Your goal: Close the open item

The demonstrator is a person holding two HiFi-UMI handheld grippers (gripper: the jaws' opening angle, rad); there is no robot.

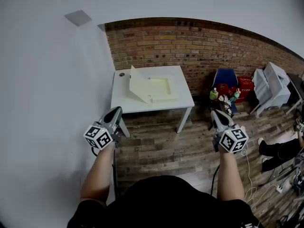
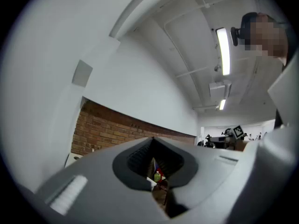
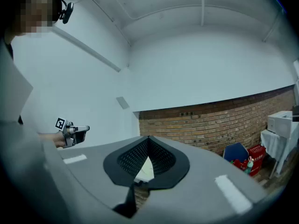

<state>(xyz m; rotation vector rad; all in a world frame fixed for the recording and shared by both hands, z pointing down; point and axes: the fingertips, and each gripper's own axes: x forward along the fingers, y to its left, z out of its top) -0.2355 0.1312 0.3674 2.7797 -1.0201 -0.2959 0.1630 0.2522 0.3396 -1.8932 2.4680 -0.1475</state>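
A pale yellow flat box (image 1: 159,87) lies open on the white table (image 1: 183,101), its lid (image 1: 137,83) raised at the left side. Both grippers are held well short of the table, over the wooden floor. My left gripper (image 1: 114,111) points toward the table's front left corner; its jaws meet at the tips with nothing between them (image 2: 153,141). My right gripper (image 1: 214,113) hangs right of the table, also shut and empty (image 3: 148,138). A pale patch of the box (image 3: 145,168) shows through the gap between the right jaws.
A brick wall (image 1: 199,44) runs behind the table. A small dark round object (image 1: 122,74) sits at the table's back left corner. Right of the table stand a blue bin (image 1: 225,77) with bottles, a red crate (image 1: 245,87) and white furniture (image 1: 273,87). A person's legs (image 1: 278,151) and cables lie at the far right.
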